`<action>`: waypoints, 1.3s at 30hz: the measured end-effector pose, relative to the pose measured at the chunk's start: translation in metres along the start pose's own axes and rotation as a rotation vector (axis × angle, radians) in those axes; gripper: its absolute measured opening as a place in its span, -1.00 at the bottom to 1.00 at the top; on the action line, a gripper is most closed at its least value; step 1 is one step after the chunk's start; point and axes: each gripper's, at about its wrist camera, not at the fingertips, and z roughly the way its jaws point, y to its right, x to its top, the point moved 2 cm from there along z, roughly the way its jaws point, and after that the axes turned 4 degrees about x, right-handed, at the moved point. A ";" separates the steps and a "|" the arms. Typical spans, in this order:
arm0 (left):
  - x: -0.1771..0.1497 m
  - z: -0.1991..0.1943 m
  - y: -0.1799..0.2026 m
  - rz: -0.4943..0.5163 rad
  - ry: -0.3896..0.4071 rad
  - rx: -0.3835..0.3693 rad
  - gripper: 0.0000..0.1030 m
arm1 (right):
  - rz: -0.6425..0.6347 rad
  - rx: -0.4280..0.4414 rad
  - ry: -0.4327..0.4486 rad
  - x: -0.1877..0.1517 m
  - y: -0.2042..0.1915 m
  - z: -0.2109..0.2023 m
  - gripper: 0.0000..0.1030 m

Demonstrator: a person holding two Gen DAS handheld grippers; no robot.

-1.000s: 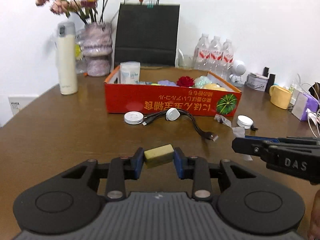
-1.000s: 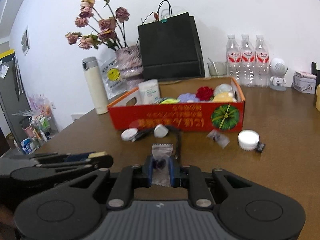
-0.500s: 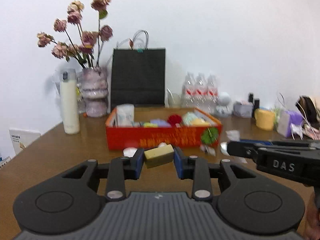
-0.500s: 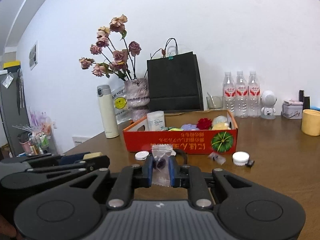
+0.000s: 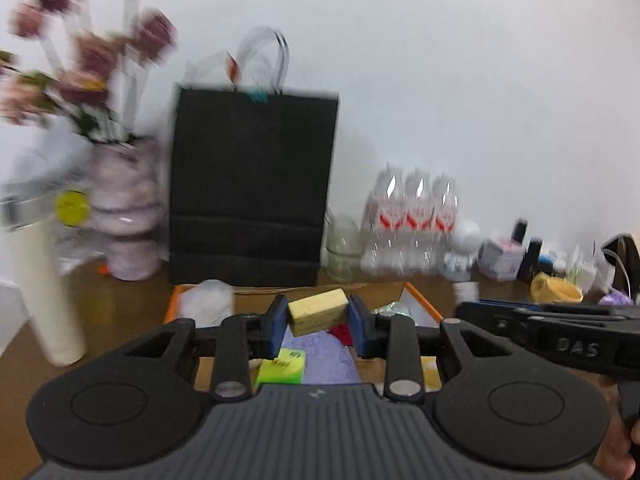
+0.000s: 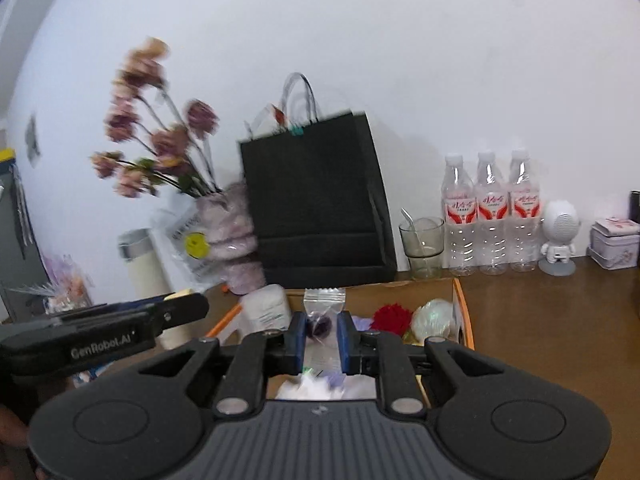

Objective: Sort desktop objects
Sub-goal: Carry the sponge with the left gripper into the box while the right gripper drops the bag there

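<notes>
My left gripper (image 5: 319,322) is shut on a yellow block (image 5: 318,310), held above the open orange box (image 5: 423,304). Below it lie a green pad (image 5: 282,366), purple cloth (image 5: 326,356) and a white jar (image 5: 206,306). My right gripper (image 6: 322,330) is shut on a small clear plastic bag (image 6: 323,306) with a dark item inside, also above the orange box (image 6: 462,308). In the box are a red flower (image 6: 392,316), a pale round item (image 6: 434,318) and the white jar (image 6: 266,308). Each gripper shows at the other view's edge.
Behind the box stand a black paper bag (image 6: 316,200), a vase of dried roses (image 5: 120,208), a cream thermos (image 5: 44,288), a glass (image 6: 422,246), three water bottles (image 6: 490,212) and a white robot figure (image 6: 560,232). A yellow mug (image 5: 556,288) sits right.
Both grippers have moved forward and now hover over the box, each still holding its item. The view is blurred from motion.
</notes>
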 end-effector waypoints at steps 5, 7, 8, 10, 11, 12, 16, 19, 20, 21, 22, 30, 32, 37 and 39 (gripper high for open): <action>0.014 0.102 -0.008 -0.045 -0.294 -0.071 -0.37 | 0.024 -0.049 -0.235 0.035 0.037 0.090 -0.70; 0.005 0.133 -0.009 -0.048 -0.389 -0.066 -0.37 | 0.027 -0.070 -0.336 0.033 0.051 0.124 -0.70; 0.000 0.146 -0.009 -0.043 -0.432 -0.087 -0.37 | 0.028 -0.077 -0.378 0.030 0.055 0.138 -0.70; -0.011 0.173 -0.009 -0.066 -0.534 -0.110 -0.36 | 0.023 -0.103 -0.446 0.022 0.063 0.164 -0.70; -0.014 0.183 -0.009 -0.063 -0.567 -0.112 -0.36 | 0.010 -0.125 -0.470 0.018 0.065 0.175 -0.70; -0.017 0.190 -0.008 -0.062 -0.578 -0.097 -0.28 | 0.003 -0.144 -0.498 0.015 0.069 0.187 -0.68; -0.016 0.192 -0.011 -0.019 -0.574 -0.082 0.29 | 0.028 -0.197 -0.535 0.004 0.083 0.203 -0.61; -0.003 0.183 -0.026 -0.029 -0.551 -0.083 0.45 | 0.070 -0.162 -0.508 0.009 0.087 0.194 -0.23; 0.001 0.179 -0.030 -0.033 -0.549 -0.074 0.47 | 0.081 -0.159 -0.495 0.012 0.087 0.190 -0.19; 0.005 0.176 -0.033 -0.035 -0.547 -0.064 0.56 | 0.090 -0.159 -0.487 0.017 0.087 0.188 -0.16; 0.008 0.169 -0.036 -0.031 -0.548 -0.047 0.67 | 0.095 -0.159 -0.487 0.021 0.086 0.184 -0.13; 0.010 0.108 -0.044 0.066 -0.554 0.075 1.00 | 0.026 -0.145 -0.583 0.026 0.048 0.151 0.34; 0.007 0.092 -0.049 0.054 -0.543 0.129 1.00 | 0.004 -0.150 -0.598 0.022 0.037 0.142 0.41; -0.003 0.048 -0.047 0.060 -0.393 0.240 1.00 | -0.003 -0.141 -0.545 0.017 0.016 0.108 0.44; -0.014 0.029 -0.048 0.058 -0.271 0.278 1.00 | -0.022 -0.133 -0.470 0.013 0.007 0.091 0.54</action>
